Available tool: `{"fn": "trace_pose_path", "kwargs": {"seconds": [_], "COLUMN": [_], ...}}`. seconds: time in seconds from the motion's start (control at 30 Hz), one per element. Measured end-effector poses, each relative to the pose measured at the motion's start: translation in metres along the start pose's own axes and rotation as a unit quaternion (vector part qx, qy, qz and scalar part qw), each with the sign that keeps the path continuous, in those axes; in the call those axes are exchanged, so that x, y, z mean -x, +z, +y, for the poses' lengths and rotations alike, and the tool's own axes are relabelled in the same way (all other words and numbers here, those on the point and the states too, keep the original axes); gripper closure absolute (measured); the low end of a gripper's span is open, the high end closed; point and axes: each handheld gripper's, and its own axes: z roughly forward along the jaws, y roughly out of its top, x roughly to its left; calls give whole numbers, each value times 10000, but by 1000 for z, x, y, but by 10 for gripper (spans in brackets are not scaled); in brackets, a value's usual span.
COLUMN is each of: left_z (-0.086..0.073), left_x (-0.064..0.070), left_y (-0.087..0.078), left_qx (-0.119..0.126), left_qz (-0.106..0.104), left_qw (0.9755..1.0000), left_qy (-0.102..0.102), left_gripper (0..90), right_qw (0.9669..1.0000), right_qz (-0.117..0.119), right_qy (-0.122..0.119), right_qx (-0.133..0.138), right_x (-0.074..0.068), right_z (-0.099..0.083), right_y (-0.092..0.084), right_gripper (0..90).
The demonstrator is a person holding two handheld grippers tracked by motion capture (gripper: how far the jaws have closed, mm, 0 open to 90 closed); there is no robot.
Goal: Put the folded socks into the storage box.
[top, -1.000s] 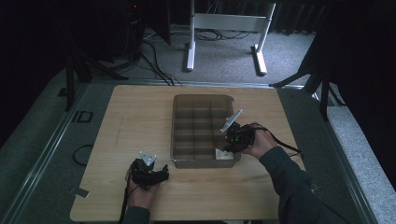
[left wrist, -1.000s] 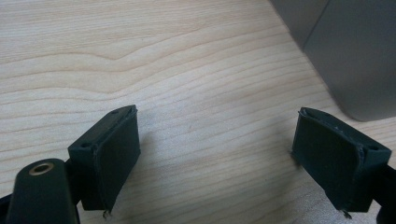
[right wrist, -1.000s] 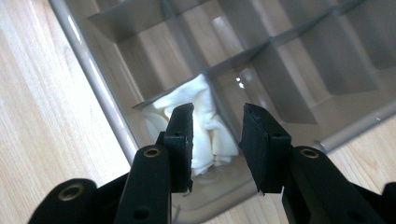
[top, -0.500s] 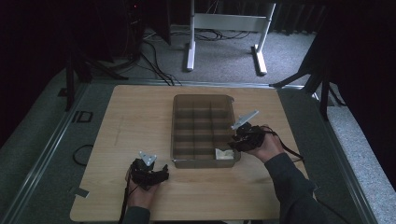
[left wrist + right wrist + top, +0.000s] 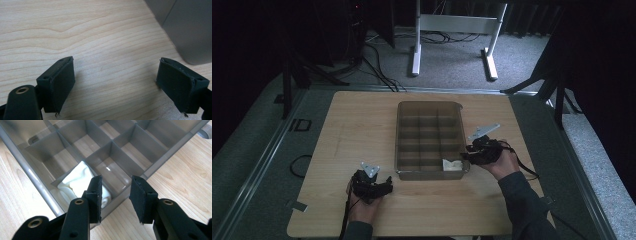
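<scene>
A grey tray [image 5: 403, 150] with several compartments lies in the middle of the wooden table. In its near right corner compartment rests a crumpled white piece [image 5: 452, 164], also visible as the white piece [image 5: 77, 183] just past the right gripper's left jaw. My right gripper [image 5: 468, 156] is just outside the tray's right wall near that corner, pointing down at the tray [image 5: 160, 162]. The right gripper [image 5: 116, 181] is open, with nothing between its pads. My left gripper [image 5: 371, 181] sits on the table left of the tray's near corner. That left gripper [image 5: 116, 72] is wide open over bare wood.
The tray's corner [image 5: 190, 30] stands to the upper right in the left gripper view. Bare tabletop [image 5: 357, 125] stretches left of the tray. Beyond the table's far edge stand a white stand [image 5: 452, 35] and cables on grey carpet.
The right hand has drawn back to the right, from over the tray's near right compartments to beside the tray's right wall. The white piece stays in its compartment. The left hand has not moved.
</scene>
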Motion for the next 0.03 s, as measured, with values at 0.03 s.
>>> {"fn": "trace_pose_path", "kwargs": {"seconds": [0.03], "left_z": [0], "left_x": [0], "left_y": [0], "left_qx": [0], "left_qz": [0], "left_qw": [10000], "left_qy": [0], "left_gripper": [151], "right_qw": [10000], "right_qz": [0], "right_qy": [0], "right_qx": [0], "right_x": [0], "right_z": [0], "right_y": [0], "right_gripper": [615]}}
